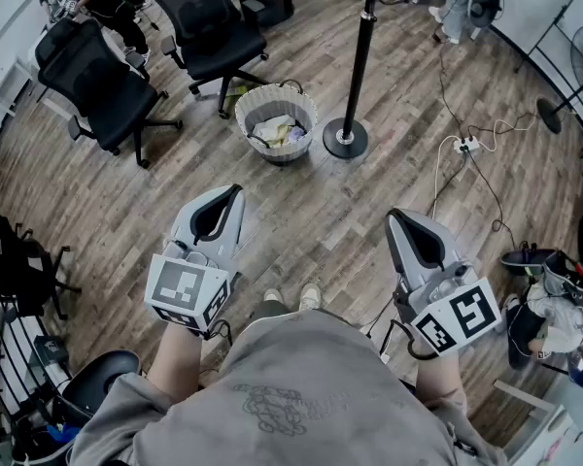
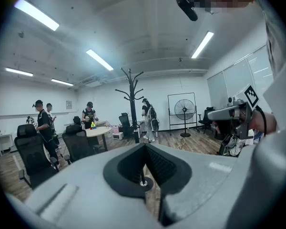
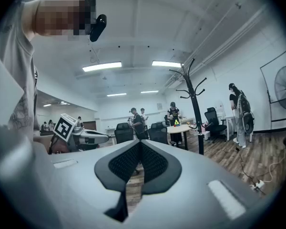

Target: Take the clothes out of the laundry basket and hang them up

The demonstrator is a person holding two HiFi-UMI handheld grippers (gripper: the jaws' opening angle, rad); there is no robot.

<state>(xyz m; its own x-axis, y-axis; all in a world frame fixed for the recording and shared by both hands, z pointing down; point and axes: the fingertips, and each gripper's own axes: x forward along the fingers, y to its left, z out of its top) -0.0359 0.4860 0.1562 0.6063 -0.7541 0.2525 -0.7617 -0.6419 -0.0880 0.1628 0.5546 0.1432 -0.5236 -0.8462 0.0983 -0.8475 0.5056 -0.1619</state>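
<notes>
Both shut, nothing gripped: my left tongs (image 1: 234, 192) and right tongs (image 1: 394, 217) hover level; ahead, the laundry basket (image 1: 251, 108) holds crumpled clothes (image 1: 277, 130).

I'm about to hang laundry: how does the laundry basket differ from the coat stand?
The laundry basket is white and low; the coat stand is black and tall. The basket holds clothes; the stand's hooks are bare. Both stand on the wood floor, side by side.

A grey printed T-shirt (image 1: 301, 396) is worn; left tongs (image 1: 235, 192) and right tongs (image 1: 393, 217) are grey, black-padded.
</notes>
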